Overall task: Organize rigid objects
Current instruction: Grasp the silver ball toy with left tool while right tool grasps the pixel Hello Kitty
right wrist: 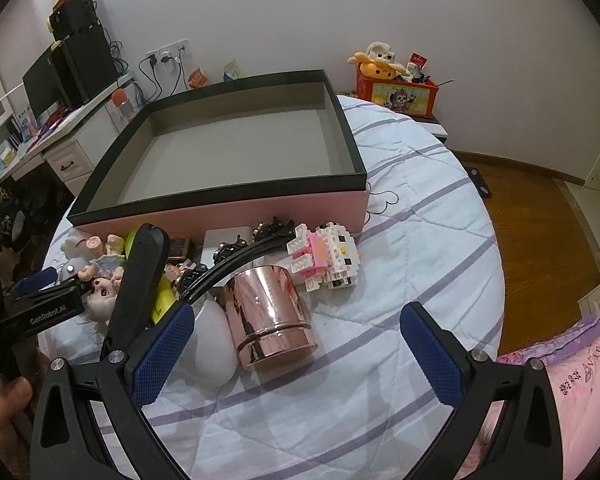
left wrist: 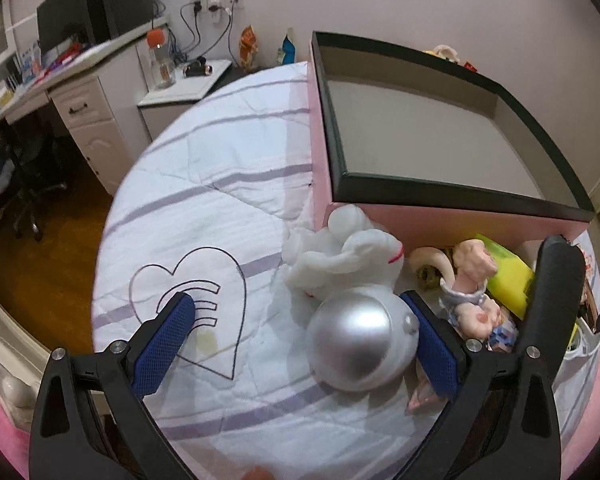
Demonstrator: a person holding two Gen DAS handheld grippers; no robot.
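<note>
A pink box with a black rim stands open and empty on the striped bedspread. In the left wrist view my left gripper is open; a silver dome-shaped object lies between its fingers, against the right pad. A white figurine and a small doll lie just beyond. In the right wrist view my right gripper is open around a rose-gold metal cup lying on its side, next to a white rounded object. A pink-and-white block figure sits before the box.
Black hair clips, a yellow-green item and a doll head crowd the box's front. A desk with monitor stands at left. A red toy box sits at the far bedside. Wooden floor lies right.
</note>
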